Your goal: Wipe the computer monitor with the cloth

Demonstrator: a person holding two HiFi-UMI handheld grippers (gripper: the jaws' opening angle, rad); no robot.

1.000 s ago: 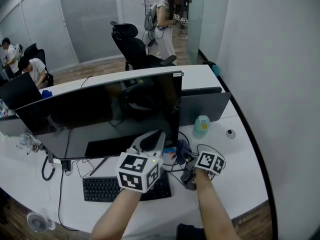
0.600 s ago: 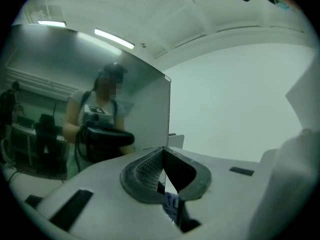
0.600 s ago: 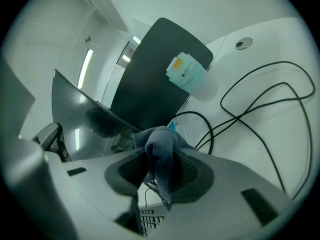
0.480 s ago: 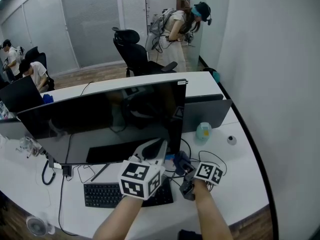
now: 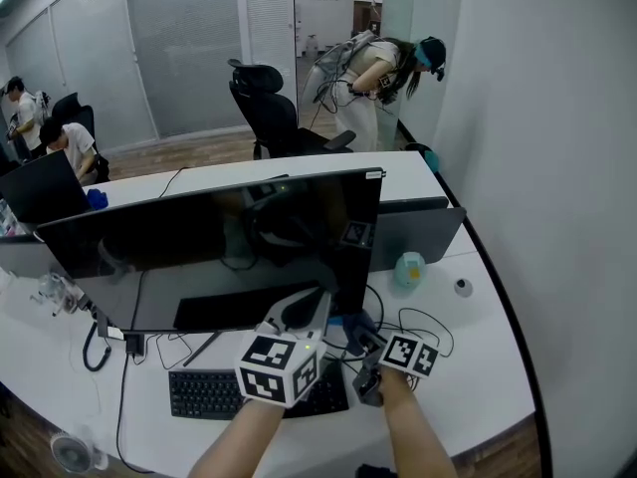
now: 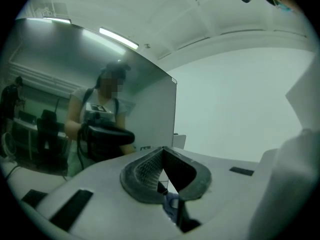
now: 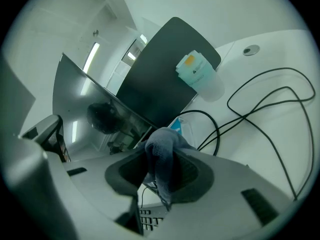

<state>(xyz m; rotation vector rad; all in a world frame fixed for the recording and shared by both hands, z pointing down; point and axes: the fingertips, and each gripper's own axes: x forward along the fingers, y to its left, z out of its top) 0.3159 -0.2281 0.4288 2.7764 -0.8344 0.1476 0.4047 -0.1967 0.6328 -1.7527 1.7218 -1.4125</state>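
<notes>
Nearest us, our left gripper (image 6: 162,151) has its jaws closed tip to tip on nothing. At its 3 o'clock, our right gripper (image 7: 158,156) is clamped on a bunched fold of the grey-blue cloth (image 7: 165,171). The keyboard (image 5: 204,391) lies at 9 o'clock. The dark monitor (image 5: 219,247) stands at 12 o'clock, with a pale bottle (image 5: 408,267) farther off at 1 o'clock.

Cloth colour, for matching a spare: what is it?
The cloth is grey-blue, shown best in the right gripper view.
</notes>
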